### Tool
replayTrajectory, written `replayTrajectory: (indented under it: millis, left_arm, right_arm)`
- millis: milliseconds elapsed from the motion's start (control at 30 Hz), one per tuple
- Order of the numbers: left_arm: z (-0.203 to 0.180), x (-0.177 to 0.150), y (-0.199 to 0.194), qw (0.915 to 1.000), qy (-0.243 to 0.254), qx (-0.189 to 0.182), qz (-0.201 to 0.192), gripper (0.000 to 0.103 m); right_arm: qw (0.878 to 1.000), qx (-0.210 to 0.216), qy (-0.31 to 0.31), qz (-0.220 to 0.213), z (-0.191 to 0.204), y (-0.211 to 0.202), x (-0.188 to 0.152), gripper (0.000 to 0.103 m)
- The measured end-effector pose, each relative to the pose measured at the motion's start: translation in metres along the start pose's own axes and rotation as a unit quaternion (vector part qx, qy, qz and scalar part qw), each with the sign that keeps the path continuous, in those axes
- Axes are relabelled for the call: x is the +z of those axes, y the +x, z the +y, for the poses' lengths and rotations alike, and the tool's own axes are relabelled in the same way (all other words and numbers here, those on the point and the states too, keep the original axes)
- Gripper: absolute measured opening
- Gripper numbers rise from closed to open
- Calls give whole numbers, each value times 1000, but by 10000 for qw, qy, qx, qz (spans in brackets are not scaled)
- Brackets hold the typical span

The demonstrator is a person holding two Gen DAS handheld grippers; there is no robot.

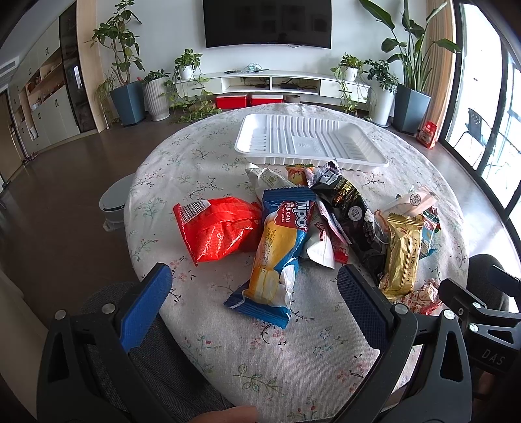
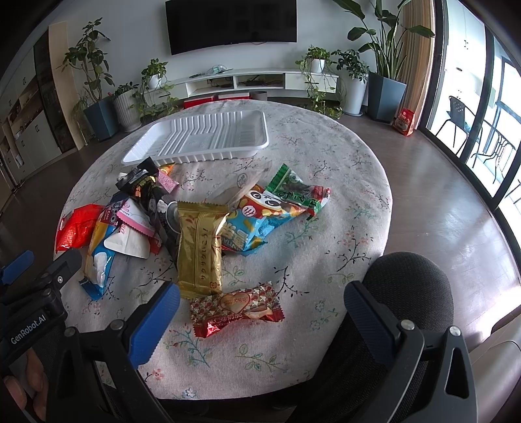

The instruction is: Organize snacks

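A heap of wrapped snacks lies on the round floral-clothed table (image 1: pixel 202 156), on the near side of the empty white ribbed plastic tray (image 1: pixel 309 140). Nearest the tray sits the black foil packet (image 1: pixel 350 208); farther out lie the blue-and-yellow Tipo roll cake pack (image 1: pixel 276 247), the red crinkled bag (image 1: pixel 218 229), the gold foil bar (image 2: pixel 200 247) and the red heart-printed wrapper (image 2: pixel 236 307). The left gripper (image 1: pixel 254 286) and right gripper (image 2: pixel 260 306) are both spread wide, holding nothing.

Living room behind a round table

A floral tablecloth (image 1: pixel 202 169) covers the table; beyond it hangs a dark TV (image 1: pixel 267 22) over a white console (image 1: pixel 276 81) (potted plants (image 1: pixel 125 75) on either side).
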State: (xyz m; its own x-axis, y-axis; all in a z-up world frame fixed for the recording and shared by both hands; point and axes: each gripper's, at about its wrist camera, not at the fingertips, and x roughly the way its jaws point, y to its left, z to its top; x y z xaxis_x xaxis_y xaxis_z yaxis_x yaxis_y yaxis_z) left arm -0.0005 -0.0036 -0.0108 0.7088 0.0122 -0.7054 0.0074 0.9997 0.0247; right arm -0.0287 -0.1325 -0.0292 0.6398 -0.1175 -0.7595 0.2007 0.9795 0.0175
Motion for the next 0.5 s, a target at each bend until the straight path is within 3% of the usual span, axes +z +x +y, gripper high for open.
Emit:
replayTrajectory:
  millis: [500]
  left_arm:
    - [-1,0,1,10000,5,1,8,103]
  right_arm:
    - [10000,-2,2,7,0,0,0,103]
